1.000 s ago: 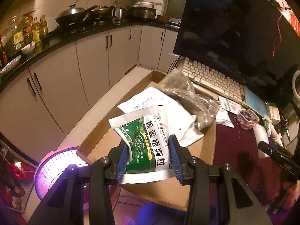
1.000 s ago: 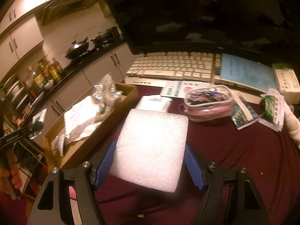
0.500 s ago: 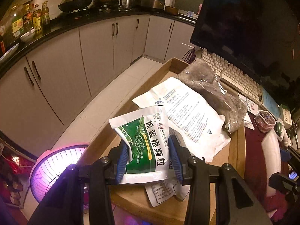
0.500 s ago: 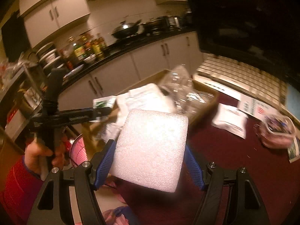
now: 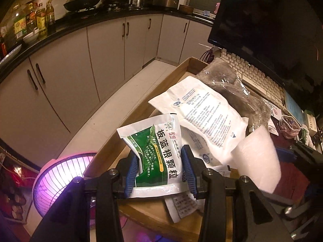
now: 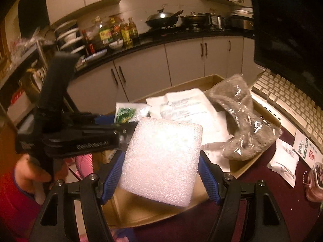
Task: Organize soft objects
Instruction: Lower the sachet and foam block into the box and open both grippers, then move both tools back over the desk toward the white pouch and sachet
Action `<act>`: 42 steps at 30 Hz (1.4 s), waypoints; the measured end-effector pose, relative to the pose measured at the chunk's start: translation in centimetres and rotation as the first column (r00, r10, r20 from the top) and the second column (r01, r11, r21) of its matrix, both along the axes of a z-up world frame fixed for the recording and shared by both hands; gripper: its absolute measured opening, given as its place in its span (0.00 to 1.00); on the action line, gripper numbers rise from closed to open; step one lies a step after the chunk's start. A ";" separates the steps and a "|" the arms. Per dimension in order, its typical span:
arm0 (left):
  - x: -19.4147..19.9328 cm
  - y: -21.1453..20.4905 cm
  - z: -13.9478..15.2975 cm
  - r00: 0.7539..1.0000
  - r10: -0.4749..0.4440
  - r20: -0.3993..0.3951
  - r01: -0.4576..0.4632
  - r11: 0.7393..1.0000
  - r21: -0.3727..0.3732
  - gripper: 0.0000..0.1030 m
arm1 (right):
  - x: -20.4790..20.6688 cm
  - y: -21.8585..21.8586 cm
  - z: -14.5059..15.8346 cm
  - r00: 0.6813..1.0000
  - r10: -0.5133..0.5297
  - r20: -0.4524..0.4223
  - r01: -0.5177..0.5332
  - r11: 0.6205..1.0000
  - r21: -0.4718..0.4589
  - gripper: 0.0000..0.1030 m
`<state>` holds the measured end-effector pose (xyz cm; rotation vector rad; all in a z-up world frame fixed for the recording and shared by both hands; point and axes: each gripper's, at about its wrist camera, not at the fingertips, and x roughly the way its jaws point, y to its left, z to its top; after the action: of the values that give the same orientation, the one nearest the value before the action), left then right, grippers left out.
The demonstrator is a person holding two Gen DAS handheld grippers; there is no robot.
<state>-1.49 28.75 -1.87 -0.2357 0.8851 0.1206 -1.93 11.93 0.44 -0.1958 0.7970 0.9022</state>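
Note:
My left gripper (image 5: 159,171) is shut on a green and white sachet (image 5: 155,155) and holds it over the near end of a shallow cardboard tray (image 5: 141,111). My right gripper (image 6: 160,173) is shut on a white foam pad (image 6: 161,161), held above the tray's near edge (image 6: 153,213). The foam pad also shows at the right of the left wrist view (image 5: 258,157). The sachet and left gripper show in the right wrist view (image 6: 126,115). In the tray lie a white printed pouch (image 5: 203,111) and a grey fluffy item in clear plastic (image 5: 236,88).
A keyboard (image 5: 252,76) and dark monitor (image 5: 272,20) stand behind the tray. A pink heater fan (image 5: 60,177) sits on the floor at left. A small pink pouch (image 5: 289,125) and a white packet (image 6: 284,165) lie on the maroon tabletop. Kitchen cabinets lie beyond.
My right gripper has swung left with the foam pad, from over the maroon tabletop to above the tray beside the left gripper. The left gripper has edged further over the tray with the sachet.

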 end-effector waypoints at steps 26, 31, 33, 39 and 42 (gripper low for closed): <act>-0.9 -0.3 0.5 0.999 0.035 0.021 -0.034 0.999 -0.024 0.79 | -1.8 -1.0 -0.7 0.999 0.041 0.021 -0.041 0.999 0.008 0.89; -1.5 -0.3 1.2 0.997 0.079 0.027 -0.079 0.997 -0.012 0.87 | -2.6 -2.8 0.3 0.999 0.011 0.041 -0.013 0.999 0.033 0.91; -1.7 -0.3 1.4 0.996 0.086 0.029 -0.085 0.996 -0.031 0.88 | -2.8 -3.6 0.6 0.999 -0.002 0.042 0.001 0.999 0.041 0.93; -2.0 -1.4 2.1 0.995 0.089 0.041 -0.086 0.995 -0.058 0.88 | -2.7 -6.7 0.5 0.996 -0.084 0.004 0.084 0.995 0.049 0.98; -1.9 -2.5 2.8 0.996 0.067 0.051 -0.064 0.996 -0.059 0.89 | -2.3 -8.6 0.2 0.990 -0.141 -0.019 0.141 0.989 0.042 0.99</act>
<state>-3.35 26.27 0.91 -0.3206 0.8291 0.1495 -4.21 3.30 0.68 -0.0932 0.7952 0.7874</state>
